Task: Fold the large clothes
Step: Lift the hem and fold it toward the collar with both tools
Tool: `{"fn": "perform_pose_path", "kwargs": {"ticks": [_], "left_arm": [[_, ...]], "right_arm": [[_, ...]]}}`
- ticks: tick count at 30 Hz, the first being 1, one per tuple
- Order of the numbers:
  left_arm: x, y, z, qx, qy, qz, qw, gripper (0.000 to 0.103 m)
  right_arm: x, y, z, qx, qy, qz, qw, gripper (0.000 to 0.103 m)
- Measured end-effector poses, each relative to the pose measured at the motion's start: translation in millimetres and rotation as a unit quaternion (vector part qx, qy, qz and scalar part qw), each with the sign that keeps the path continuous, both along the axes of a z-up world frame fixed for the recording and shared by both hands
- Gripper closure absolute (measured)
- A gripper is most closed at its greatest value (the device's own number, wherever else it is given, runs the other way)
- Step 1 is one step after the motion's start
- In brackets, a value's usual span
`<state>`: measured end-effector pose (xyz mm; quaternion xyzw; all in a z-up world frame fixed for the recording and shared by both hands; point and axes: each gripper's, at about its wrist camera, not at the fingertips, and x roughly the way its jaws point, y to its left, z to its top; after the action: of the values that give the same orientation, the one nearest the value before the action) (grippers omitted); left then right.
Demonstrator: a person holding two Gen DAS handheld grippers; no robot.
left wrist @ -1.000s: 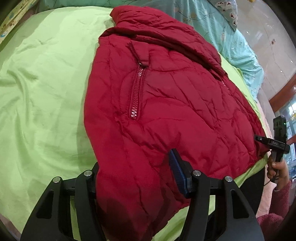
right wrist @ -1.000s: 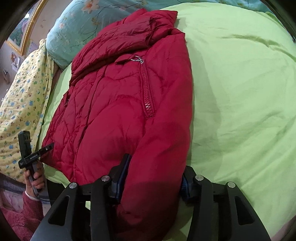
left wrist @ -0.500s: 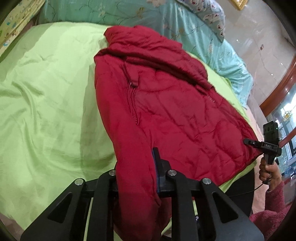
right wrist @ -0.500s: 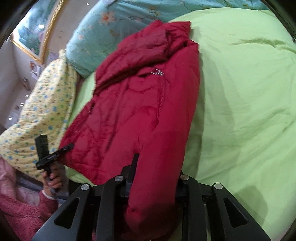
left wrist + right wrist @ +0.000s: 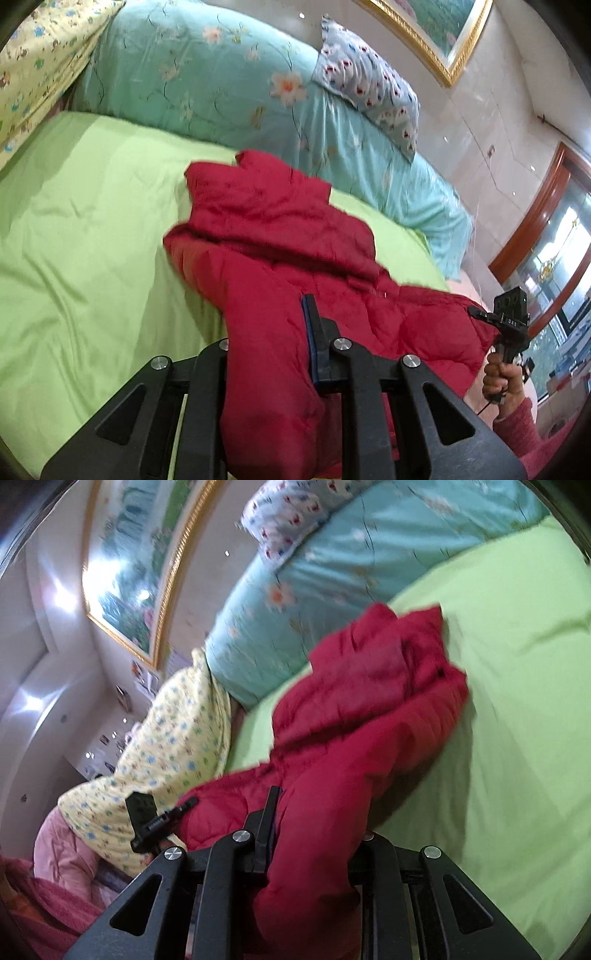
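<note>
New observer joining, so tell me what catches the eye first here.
The red jacket dominates, bunched in the middle of the green sheet, its near hem clamped in both tongs, left and right. Behind it, against the wall, lies a teal floral quilt, with a gold-framed picture above.

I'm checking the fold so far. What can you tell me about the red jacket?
The red jacket is a puffy quilted coat, crumpled, its far end resting on the green bedsheet. Its near hem is lifted, pinched at one corner by the left claw and at the other by the right claw. Motion blur hides finer details.
</note>
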<state>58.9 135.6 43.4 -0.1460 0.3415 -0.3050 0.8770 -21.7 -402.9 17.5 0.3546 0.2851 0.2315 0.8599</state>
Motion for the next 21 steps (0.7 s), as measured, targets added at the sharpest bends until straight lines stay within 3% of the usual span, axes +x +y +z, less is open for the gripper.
{"fn": "perform_pose_path", "kwargs": {"ticks": [10, 21], "left_arm": [[61.6, 0.2, 20.9, -0.051, 0.013, 0.033, 0.9980, 0.087], [114.3, -21.1, 26.4, -0.040, 0.005, 0.063, 0.9972, 0.087]], "right_arm": [[44.9, -30.1, 16.5, 0.021, -0.033, -0.065, 0.997, 0.082], [103.4, -36.2, 24.0, 0.002, -0.028, -0.097, 0.995, 0.082]]}}
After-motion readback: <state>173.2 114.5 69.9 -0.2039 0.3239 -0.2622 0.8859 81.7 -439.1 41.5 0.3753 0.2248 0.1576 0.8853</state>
